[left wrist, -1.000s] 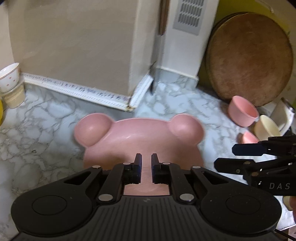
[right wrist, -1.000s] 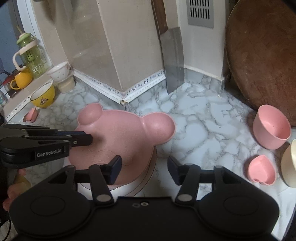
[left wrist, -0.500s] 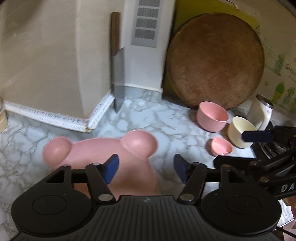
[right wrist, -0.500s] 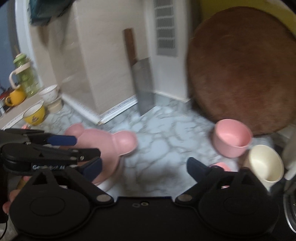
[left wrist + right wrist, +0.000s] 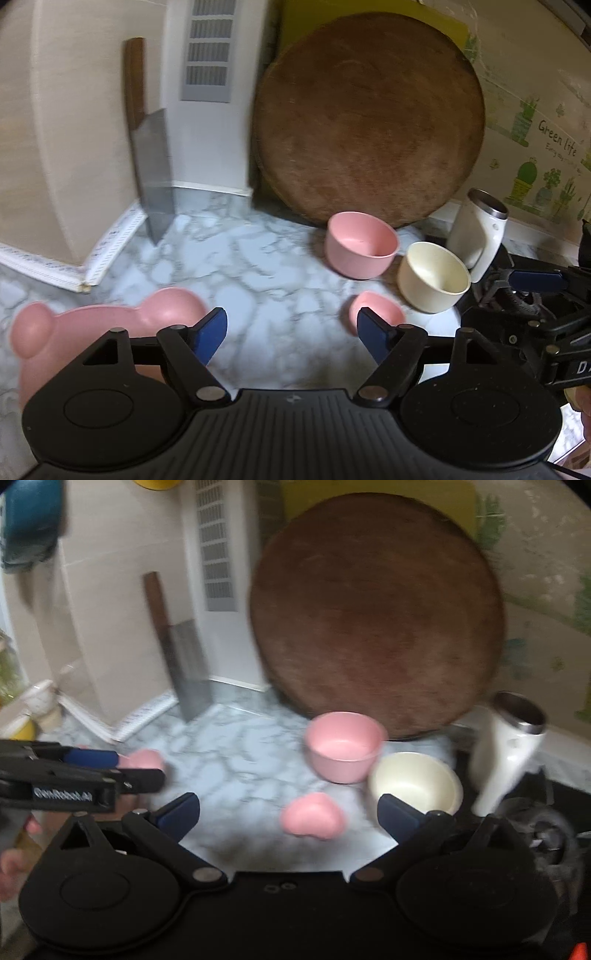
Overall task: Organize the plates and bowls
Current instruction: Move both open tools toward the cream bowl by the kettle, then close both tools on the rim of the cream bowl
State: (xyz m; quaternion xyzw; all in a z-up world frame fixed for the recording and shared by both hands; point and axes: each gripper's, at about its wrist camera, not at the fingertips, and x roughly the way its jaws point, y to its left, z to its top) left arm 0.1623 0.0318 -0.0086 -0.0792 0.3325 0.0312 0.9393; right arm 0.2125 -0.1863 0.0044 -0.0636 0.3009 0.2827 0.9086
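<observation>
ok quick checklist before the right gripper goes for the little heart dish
1. Right gripper jaws open, holding nothing: ok.
2. Heart dish lies between the jaws' line: ok.
3. Dish apart from the cream bowl and pink bowl: ok.
4. Left gripper open, off to the side: ok.
5. Bear plate released on the counter: ok.
6. Dish empty inside: cannot tell, blurred.

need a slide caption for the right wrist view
Open right gripper hovers over a small pink heart-shaped dish, near round pink and cream bowls.
</observation>
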